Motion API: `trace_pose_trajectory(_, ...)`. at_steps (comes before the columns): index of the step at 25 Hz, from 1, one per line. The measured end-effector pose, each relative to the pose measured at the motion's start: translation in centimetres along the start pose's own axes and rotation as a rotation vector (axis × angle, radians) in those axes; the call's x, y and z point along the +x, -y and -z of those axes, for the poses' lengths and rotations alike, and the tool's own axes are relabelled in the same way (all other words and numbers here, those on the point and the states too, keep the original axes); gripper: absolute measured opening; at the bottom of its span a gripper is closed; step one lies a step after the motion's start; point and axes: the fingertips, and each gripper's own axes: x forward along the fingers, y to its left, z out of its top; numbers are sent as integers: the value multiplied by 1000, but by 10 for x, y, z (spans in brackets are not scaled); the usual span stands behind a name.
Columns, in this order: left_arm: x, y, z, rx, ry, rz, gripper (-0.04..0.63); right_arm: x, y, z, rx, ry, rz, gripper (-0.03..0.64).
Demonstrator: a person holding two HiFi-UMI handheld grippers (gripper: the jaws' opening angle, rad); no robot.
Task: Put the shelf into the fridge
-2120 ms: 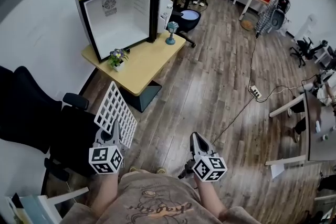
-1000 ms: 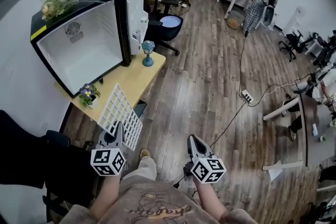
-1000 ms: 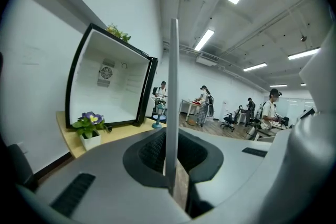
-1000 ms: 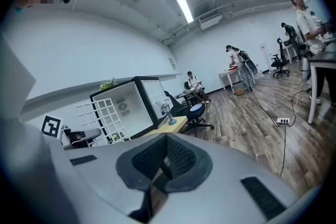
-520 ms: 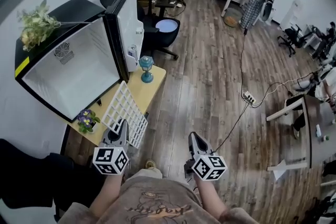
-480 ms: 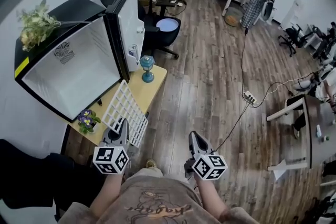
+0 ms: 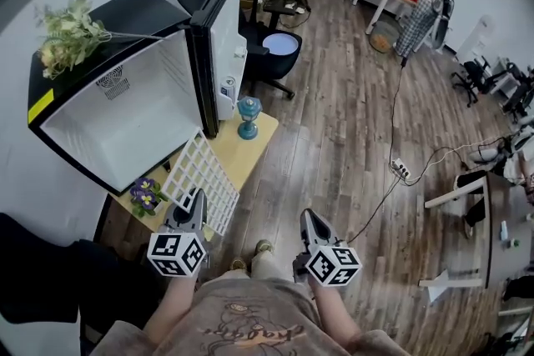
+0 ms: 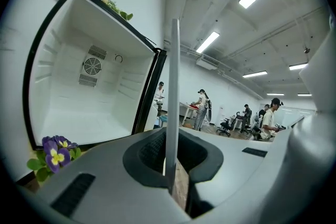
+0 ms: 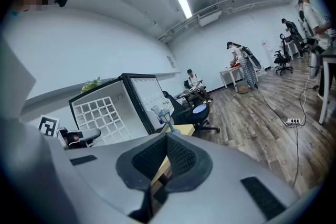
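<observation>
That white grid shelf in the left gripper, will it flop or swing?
Likely stiff: the shelf stands straight from the left gripper, unbent. Probably light, being open grid. Held at one edge only, it may pivot if bumped.

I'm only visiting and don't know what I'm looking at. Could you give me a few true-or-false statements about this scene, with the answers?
1. The fridge door stands open. True.
2. The white shelf already sits inside the fridge. False: the left gripper holds it outside, near the table.
3. The right gripper carries a second shelf. False: its fingers are shut on nothing.
4. Purple flowers stand on the table near the fridge. True.
</observation>
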Motion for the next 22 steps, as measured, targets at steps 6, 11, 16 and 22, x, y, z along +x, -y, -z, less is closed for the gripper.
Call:
trace_pose_trajectory(6,2,-10,-8,-30,30,-39,48,28,-7,-8,-3,-27,-53,-2)
trace_pose_trajectory(11,2,-21,-21,-64,62,-85,48,59,-19,-21,-32,-48,-122,0)
trace_pose_trajectory(16,-3,-36,-31,-128,106,-153,48,88,-32,-26,-56,-97,-202,0)
trace_pose_trajectory(22,-23,-55,-38,-190,161,-278,48,125,-55,-26,-80,-166,-328,0)
